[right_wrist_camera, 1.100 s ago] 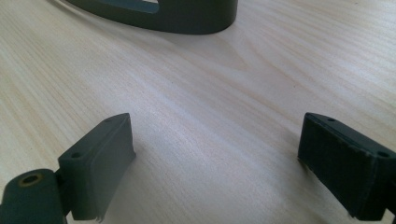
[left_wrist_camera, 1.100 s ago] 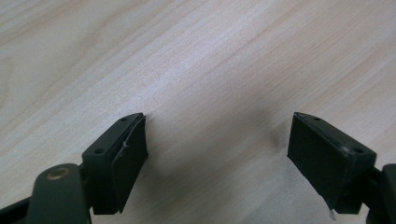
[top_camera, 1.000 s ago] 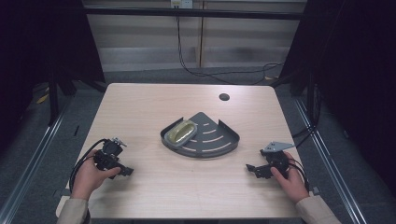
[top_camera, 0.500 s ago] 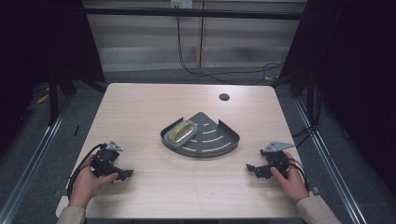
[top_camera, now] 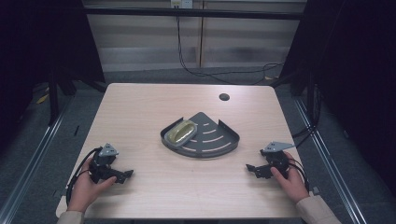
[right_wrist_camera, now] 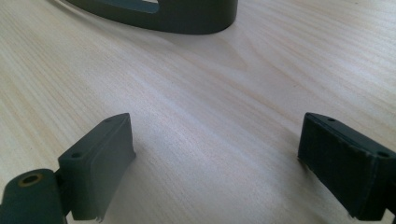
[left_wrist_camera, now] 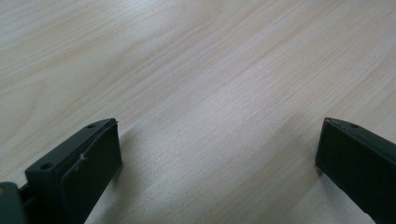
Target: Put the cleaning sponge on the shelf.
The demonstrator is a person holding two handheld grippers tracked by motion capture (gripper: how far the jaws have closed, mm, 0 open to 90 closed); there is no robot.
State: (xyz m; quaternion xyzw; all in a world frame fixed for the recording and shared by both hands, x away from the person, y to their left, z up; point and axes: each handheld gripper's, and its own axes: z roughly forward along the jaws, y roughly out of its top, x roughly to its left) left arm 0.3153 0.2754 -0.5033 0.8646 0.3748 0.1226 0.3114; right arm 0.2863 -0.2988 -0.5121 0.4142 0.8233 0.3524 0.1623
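Observation:
A dark grey fan-shaped tray (top_camera: 215, 140) sits at the middle of the light wood table, and its curved rim (right_wrist_camera: 177, 14) runs along the top of the right gripper view. A yellowish oblong object (top_camera: 181, 132) lies in the tray's left corner. My left gripper (top_camera: 125, 175) rests low at the near left, well apart from the tray. Its jaws have just been opening and now stand wide with only bare wood between them (left_wrist_camera: 217, 154). My right gripper (top_camera: 252, 169) sits at the near right, pointing toward the tray, open and empty (right_wrist_camera: 217, 149).
A small dark round hole (top_camera: 224, 97) marks the table's far right part. Black cables (top_camera: 196, 70) trail over the floor behind the table. Dark frame posts stand at both sides. The table's near edge (top_camera: 187, 217) lies just behind both hands.
The left hand has shifted slightly toward the near edge and sunk closer to the table. The right hand and the tray have not moved.

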